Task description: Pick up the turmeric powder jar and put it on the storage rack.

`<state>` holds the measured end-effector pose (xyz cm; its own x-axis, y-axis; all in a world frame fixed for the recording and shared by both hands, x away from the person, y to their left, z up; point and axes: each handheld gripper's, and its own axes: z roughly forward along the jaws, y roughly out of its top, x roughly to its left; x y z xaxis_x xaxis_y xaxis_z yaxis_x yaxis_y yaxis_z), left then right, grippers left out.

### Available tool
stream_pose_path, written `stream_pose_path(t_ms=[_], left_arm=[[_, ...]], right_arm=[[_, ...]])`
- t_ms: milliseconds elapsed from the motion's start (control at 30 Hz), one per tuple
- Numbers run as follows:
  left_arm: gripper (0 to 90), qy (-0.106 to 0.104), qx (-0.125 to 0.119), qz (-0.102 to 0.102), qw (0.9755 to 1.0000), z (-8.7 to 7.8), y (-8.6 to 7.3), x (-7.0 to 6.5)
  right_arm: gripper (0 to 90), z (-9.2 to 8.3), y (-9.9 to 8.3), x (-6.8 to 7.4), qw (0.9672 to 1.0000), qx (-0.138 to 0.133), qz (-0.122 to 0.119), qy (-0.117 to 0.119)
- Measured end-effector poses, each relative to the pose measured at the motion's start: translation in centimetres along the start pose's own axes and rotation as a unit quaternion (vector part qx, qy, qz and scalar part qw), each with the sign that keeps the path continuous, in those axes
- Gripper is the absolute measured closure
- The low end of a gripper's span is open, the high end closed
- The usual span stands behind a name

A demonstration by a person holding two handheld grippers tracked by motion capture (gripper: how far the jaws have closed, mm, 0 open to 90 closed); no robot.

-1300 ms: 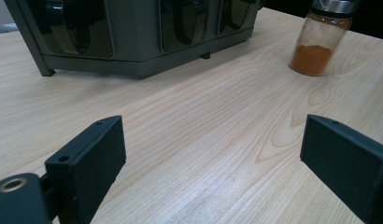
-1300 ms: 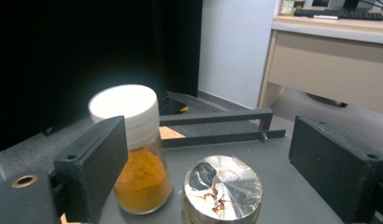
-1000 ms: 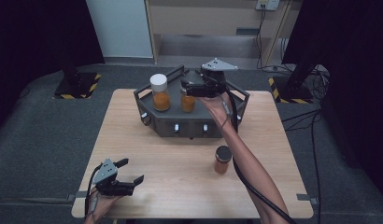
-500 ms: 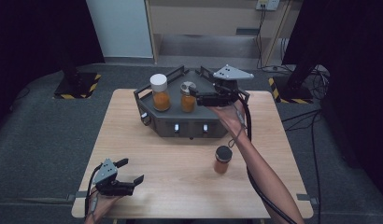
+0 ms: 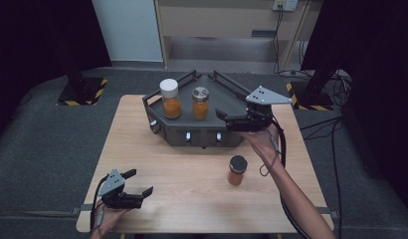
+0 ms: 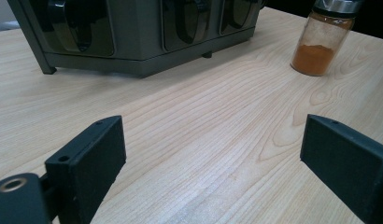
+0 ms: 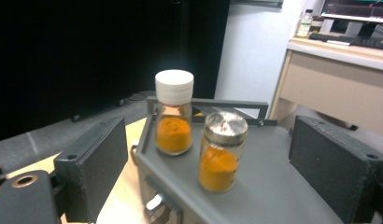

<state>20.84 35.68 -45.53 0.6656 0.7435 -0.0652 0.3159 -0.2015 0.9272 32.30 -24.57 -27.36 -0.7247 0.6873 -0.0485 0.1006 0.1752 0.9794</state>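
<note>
A grey rack [image 5: 227,99] stands at the far middle of the wooden table. On its top stand a white-lidded jar of orange powder [image 5: 170,98] [image 7: 173,114] and a silver-lidded one [image 5: 200,102] [image 7: 221,154]. My right gripper [image 5: 223,120] hovers over the rack's right part, pointing left at the silver-lidded jar and a little apart from it, open with nothing held. A dark-lidded jar [image 5: 237,170] [image 6: 322,44] stands on the table in front of the rack. My left gripper [image 5: 140,182] [image 6: 213,154] rests open at the near left, over bare wood.
The rack's front face [image 6: 133,32] has several dark oval slots. The table [image 5: 192,199] has free wood between the left gripper and the dark-lidded jar. A desk and cables lie beyond the table's far edge.
My right gripper has drawn back to the right, off the silver-lidded jar, which stays standing on the rack. The left gripper has not moved.
</note>
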Motion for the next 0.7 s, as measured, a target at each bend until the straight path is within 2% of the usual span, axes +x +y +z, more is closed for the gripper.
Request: stream_pose_path(t_ms=[300,500,700], left_arm=[[6.1,-0.004,-0.001,-0.001,1.0,0.0,0.0,0.1],[5.7,-0.007,0.001,0.0,1.0,0.1,0.0,0.1],[5.6,-0.011,0.001,-0.001,0.9999,0.1,0.0,0.2]], right_arm=[[11.5,-3.7,-2.4,-0.1,1.0,-0.001,0.005,-0.007],[11.4,-5.3,-4.0,-0.4,0.9998,0.001,0.019,-0.008],[11.2,-6.6,-5.6,-0.2,0.9997,0.01,0.019,-0.007]])
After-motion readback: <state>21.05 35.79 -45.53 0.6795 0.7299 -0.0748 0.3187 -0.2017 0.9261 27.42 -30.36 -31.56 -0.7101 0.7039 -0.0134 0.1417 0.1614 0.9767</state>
